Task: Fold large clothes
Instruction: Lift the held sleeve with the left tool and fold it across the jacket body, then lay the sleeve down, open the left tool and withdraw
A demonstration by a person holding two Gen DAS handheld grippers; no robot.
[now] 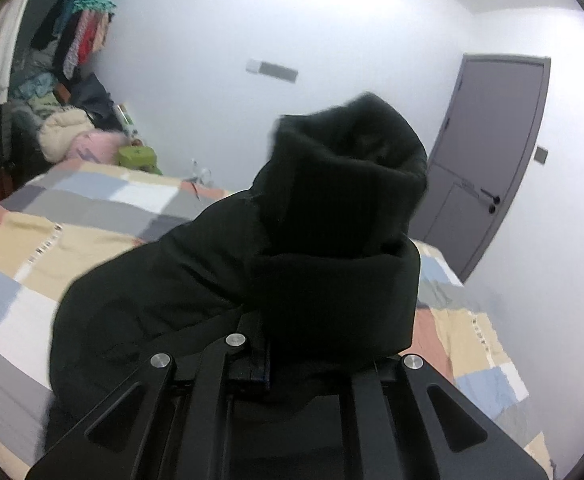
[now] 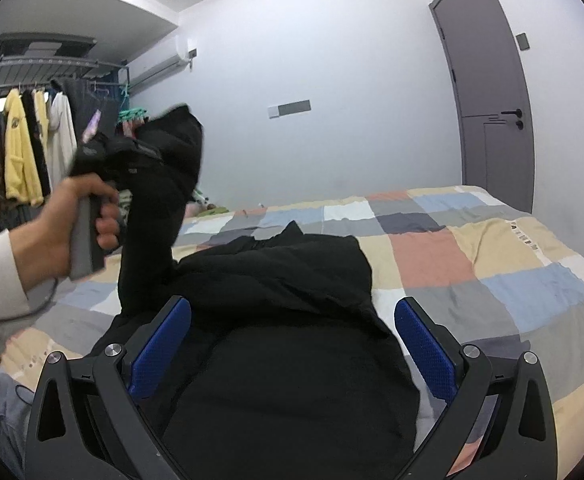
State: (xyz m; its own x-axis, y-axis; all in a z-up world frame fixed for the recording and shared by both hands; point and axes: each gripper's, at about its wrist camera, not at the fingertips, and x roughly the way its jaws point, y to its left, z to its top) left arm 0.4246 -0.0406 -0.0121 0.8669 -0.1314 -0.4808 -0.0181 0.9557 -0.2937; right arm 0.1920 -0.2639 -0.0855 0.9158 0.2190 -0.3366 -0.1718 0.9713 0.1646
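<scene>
A large black padded jacket [image 2: 276, 320] lies on the patchwork bedspread [image 2: 472, 256]. My left gripper [image 1: 292, 344] is shut on the jacket's sleeve [image 1: 340, 208] and holds it raised above the bed; the cloth hides its fingers. In the right wrist view the left gripper [image 2: 140, 152] is at the left, held in a hand, with the lifted sleeve [image 2: 156, 208] hanging from it. My right gripper [image 2: 292, 344] is open, its blue pads [image 2: 160, 344] apart over the jacket's near part, holding nothing.
A grey door [image 2: 492, 92] is in the right wall. A clothes rack with hanging garments [image 2: 24, 148] stands at the left. A pile of clothes and soft things [image 1: 76, 136] lies at the bed's far corner. An air conditioner [image 2: 172, 60] is on the wall.
</scene>
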